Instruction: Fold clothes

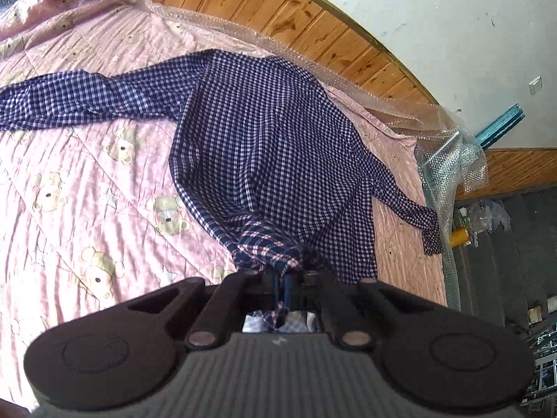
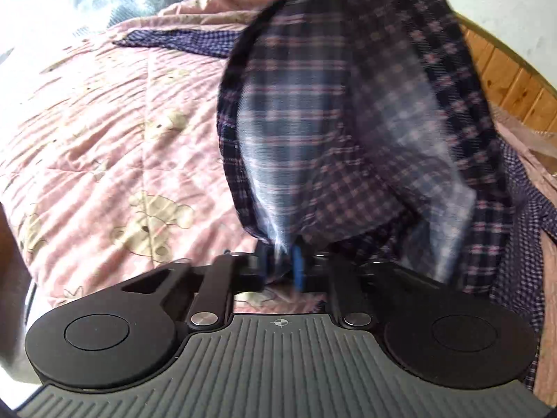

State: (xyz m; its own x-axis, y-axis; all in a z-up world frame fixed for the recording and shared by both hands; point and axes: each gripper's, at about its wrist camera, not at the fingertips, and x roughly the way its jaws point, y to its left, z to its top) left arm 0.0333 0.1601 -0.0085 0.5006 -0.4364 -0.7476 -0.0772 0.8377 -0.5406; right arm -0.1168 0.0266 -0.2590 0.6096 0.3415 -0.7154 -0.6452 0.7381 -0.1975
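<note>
Left gripper (image 1: 283, 278) pinches a bunched edge of the checked shirt (image 1: 264, 139), which lies spread on the pink bear-print quilt (image 1: 87, 181), one sleeve (image 1: 76, 99) stretched far left, the other (image 1: 410, 212) at right near the bed edge. Right gripper (image 2: 282, 268) is clamped on a lifted, motion-blurred part of the same shirt, probably its hem. Keep both grips level and the cloth taut between them. Lay the raised edge squarely over the body, avoiding trapped wrinkles.
</note>
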